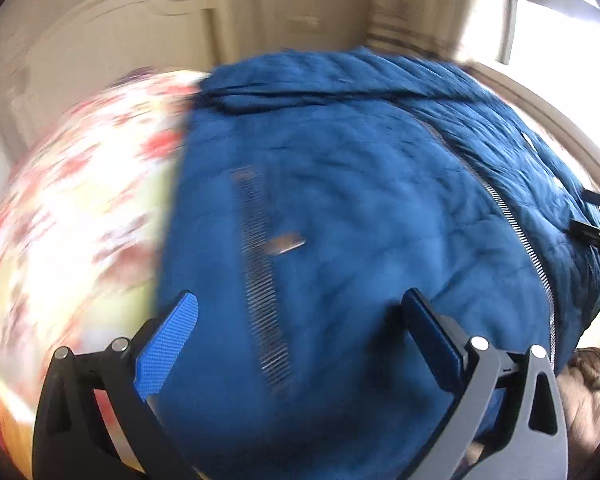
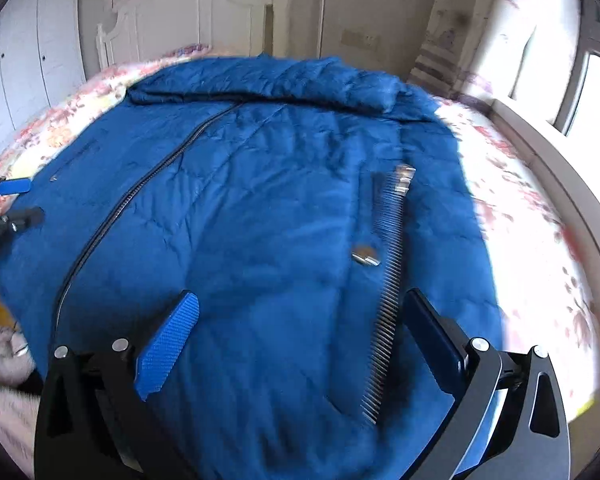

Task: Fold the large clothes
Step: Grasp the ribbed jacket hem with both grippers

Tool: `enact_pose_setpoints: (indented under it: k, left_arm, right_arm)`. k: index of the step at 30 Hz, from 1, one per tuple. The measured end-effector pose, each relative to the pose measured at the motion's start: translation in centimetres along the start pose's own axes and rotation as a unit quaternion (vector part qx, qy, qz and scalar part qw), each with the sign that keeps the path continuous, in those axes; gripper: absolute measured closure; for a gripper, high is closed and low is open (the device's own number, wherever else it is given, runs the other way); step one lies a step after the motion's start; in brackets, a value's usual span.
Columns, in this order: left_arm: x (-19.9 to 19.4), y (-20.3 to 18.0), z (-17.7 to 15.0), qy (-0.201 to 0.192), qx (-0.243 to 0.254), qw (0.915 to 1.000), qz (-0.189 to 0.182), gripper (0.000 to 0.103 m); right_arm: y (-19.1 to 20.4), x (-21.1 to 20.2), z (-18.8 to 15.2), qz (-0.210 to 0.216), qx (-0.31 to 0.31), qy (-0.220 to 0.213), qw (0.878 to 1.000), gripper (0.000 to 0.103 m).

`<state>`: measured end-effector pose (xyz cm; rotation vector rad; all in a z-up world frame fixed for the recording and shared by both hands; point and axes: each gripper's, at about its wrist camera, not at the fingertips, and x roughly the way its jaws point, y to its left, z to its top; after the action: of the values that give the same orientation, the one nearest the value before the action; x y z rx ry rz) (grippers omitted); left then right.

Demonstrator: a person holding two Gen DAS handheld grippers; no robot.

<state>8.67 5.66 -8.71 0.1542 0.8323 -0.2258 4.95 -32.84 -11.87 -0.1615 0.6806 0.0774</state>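
A blue padded jacket (image 2: 260, 208) lies spread across a floral-sheeted bed (image 2: 532, 216), filling the centre of both views.

Its main zipper (image 2: 112, 216) runs diagonally at left of the right wrist view, a pocket zipper (image 2: 386, 300) at lower right. The right gripper (image 2: 300, 312) and left gripper (image 1: 300, 312) hover over the fabric at lower frame, jaws apart, holding nothing. A white headboard (image 2: 188, 12) stands at the top.

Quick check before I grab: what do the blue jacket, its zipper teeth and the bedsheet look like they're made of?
Blue jacket: soft matte cloth, seemingly padded, going by its puffy quilted creases. Zipper teeth: likely metal, bright silvery glint, though plastic is possible. Bedsheet: thin printed floral fabric, probably cotton; blur hides the weave.
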Motion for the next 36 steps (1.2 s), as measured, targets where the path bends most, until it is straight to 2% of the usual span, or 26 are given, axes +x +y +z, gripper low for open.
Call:
enact_pose_setpoints:
  k: [3, 7, 9, 11, 14, 17, 19, 21, 22, 23, 25, 26, 27, 30, 33, 36]
  left_arm:
    - [-1.6, 4.0, -2.8, -0.001, -0.052, 0.9985, 0.016, 0.002]
    - [-3.0, 7.0, -6.4, -0.003, -0.105, 0.9942, -0.022, 0.003]
    - [-2.8, 6.9, -7.7, 0.009, -0.110, 0.9927, -0.050, 0.003]
    - [-2.4, 6.3, -8.5, 0.017, -0.107, 0.9924, -0.059, 0.003]
    - [-1.7, 5.6, -9.0, 0.019, -0.112, 0.9898, -0.086, 0.003]
    - [-1.2, 5.0, -8.8, 0.017, -0.112, 0.9900, -0.085, 0.003]
    - [-1.1, 4.7, -8.5, 0.018, -0.103, 0.9913, -0.080, 0.003]
    - [-1.3, 4.1, -8.3, 0.016, -0.086, 0.9925, -0.085, 0.016]
    - [-1.5, 3.9, -8.4, 0.014, -0.080, 0.9912, -0.104, 0.037]
    - [-1.7, 3.6, -8.5, 0.014, -0.075, 0.9912, -0.108, 0.042]
    - [-2.4, 2.9, -8.7, 0.007, -0.050, 0.9938, -0.099, 0.064]
    - [-2.9, 2.7, -8.7, 0.002, -0.045, 0.9940, -0.100, 0.075]
    - [-3.6, 2.2, -8.8, -0.007, -0.039, 0.9945, -0.098, 0.078]
    - [-6.5, 1.1, -8.2, -0.051, -0.013, 0.9960, -0.072, 0.083]
    - [-9.9, 1.7, -6.8, -0.110, -0.029, 0.9900, -0.083, 0.085]
    - [-13.0, 1.5, -5.4, -0.155, -0.016, 0.9849, -0.076, 0.085]
  right_arm:
    - [-2.6, -2.2, -2.0, -0.009, 0.008, -0.011, 1.000, 0.010]
    - [-6.3, -3.5, -5.6, 0.017, 0.053, 0.005, 0.998, 0.014]
    - [-6.9, -4.3, -7.1, 0.028, 0.070, 0.001, 0.997, 0.015]
    - [-7.0, -5.2, -8.6, 0.045, 0.075, 0.005, 0.996, 0.016]
    - [-7.2, -5.4, -10.1, 0.043, 0.081, 0.020, 0.996, 0.017]
    - [-8.0, -4.5, -10.8, 0.058, 0.115, 0.016, 0.992, 0.019]
    - [-8.0, -4.2, -10.8, 0.066, 0.122, 0.016, 0.990, 0.026]
    - [-7.5, -3.8, -10.6, 0.085, 0.120, 0.013, 0.989, 0.036]
    - [-7.2, -3.7, -10.5, 0.081, 0.115, 0.011, 0.990, 0.043]
    - [-6.9, -3.8, -10.4, 0.080, 0.106, 0.007, 0.991, 0.047]
    - [-7.0, -4.5, -10.6, 0.088, 0.103, -0.005, 0.991, 0.071]
    - [-7.1, -5.1, -10.8, 0.092, 0.098, -0.015, 0.991, 0.075]
    - [-6.8, -5.9, -10.8, 0.093, 0.087, -0.027, 0.992, 0.080]
    - [-5.7, -8.3, -10.3, 0.090, 0.068, -0.066, 0.991, 0.083]
    - [-5.4, -10.4, -9.1, 0.102, 0.074, -0.114, 0.985, 0.085]
    - [-5.3, -12.9, -7.1, 0.113, 0.077, -0.166, 0.977, 0.086]
